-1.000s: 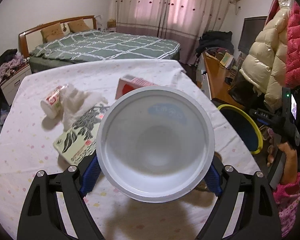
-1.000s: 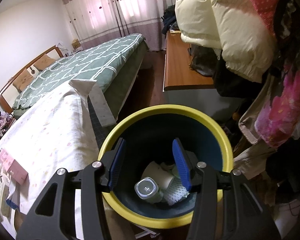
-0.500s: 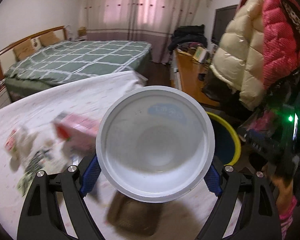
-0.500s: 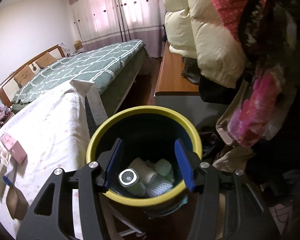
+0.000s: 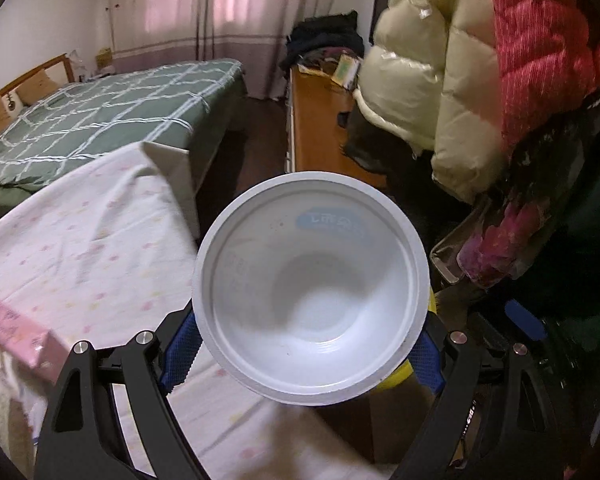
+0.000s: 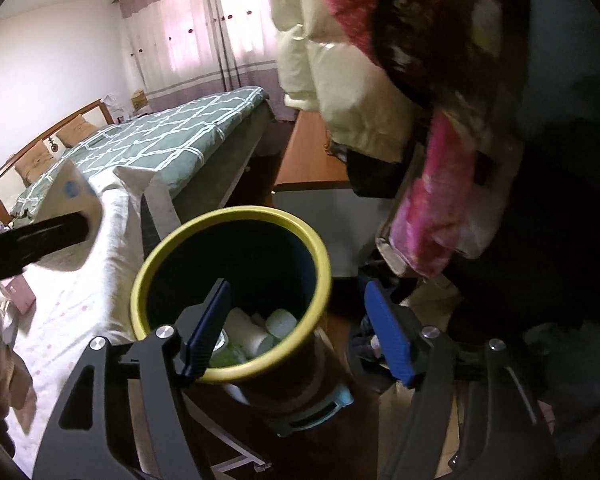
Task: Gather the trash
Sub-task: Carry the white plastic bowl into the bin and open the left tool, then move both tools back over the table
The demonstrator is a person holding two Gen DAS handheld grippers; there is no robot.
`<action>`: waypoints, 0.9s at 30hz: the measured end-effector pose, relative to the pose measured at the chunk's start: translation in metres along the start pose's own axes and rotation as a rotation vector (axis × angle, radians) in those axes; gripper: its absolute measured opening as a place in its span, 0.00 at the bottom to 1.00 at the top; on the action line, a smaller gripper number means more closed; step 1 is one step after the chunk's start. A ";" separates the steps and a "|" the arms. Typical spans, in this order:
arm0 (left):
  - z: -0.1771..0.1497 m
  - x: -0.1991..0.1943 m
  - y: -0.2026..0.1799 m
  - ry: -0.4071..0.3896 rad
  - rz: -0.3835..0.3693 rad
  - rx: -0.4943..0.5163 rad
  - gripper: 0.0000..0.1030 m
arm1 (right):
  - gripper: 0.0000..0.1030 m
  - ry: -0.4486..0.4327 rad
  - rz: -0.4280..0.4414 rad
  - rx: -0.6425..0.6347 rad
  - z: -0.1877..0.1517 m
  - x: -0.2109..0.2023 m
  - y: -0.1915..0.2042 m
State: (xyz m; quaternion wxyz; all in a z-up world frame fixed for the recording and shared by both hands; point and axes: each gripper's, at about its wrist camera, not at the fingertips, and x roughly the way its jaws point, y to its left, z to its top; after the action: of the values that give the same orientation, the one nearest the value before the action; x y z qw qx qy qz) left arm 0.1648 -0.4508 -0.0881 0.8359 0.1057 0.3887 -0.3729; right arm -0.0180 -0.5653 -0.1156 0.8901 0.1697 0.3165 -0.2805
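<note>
Gripping a white plastic bowl point(image 5: 310, 292) by its sides, the left gripper point(image 5: 310, 344) holds it mouth toward the camera, beyond the counter point(image 5: 80, 248) edge, presumably so it can drop into the bin point(image 5: 398, 376), whose yellow rim peeks out just below the bowl. A pink box point(image 5: 16, 334) lies on the counter, well left of the bowl.

From the right wrist, the right gripper point(image 6: 300, 330) hangs spread and empty, one finger inside the bin point(image 6: 232, 216) rim and one outside. Discarded cups point(image 6: 260, 330) lie at the bin's bottom.
</note>
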 end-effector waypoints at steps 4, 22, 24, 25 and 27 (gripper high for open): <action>0.004 0.028 -0.016 0.044 -0.006 0.003 0.83 | 0.65 0.012 -0.007 0.015 -0.005 0.001 -0.013; 0.007 0.036 -0.012 0.092 0.008 -0.061 0.91 | 0.66 0.025 0.001 0.008 -0.011 -0.006 -0.015; 0.003 0.016 -0.007 0.064 -0.004 -0.063 0.91 | 0.66 0.026 0.005 0.003 -0.012 -0.007 -0.012; 0.000 0.002 -0.003 0.043 0.003 -0.061 0.91 | 0.66 0.027 0.009 -0.003 -0.012 -0.008 -0.008; -0.007 -0.021 0.004 0.005 0.020 -0.057 0.93 | 0.67 0.029 0.015 -0.011 -0.013 -0.009 -0.003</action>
State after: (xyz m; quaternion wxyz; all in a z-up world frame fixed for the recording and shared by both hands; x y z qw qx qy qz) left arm 0.1549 -0.4338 -0.0776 0.8413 0.0867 0.3999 -0.3533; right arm -0.0319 -0.5580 -0.1198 0.8885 0.1711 0.3296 -0.2694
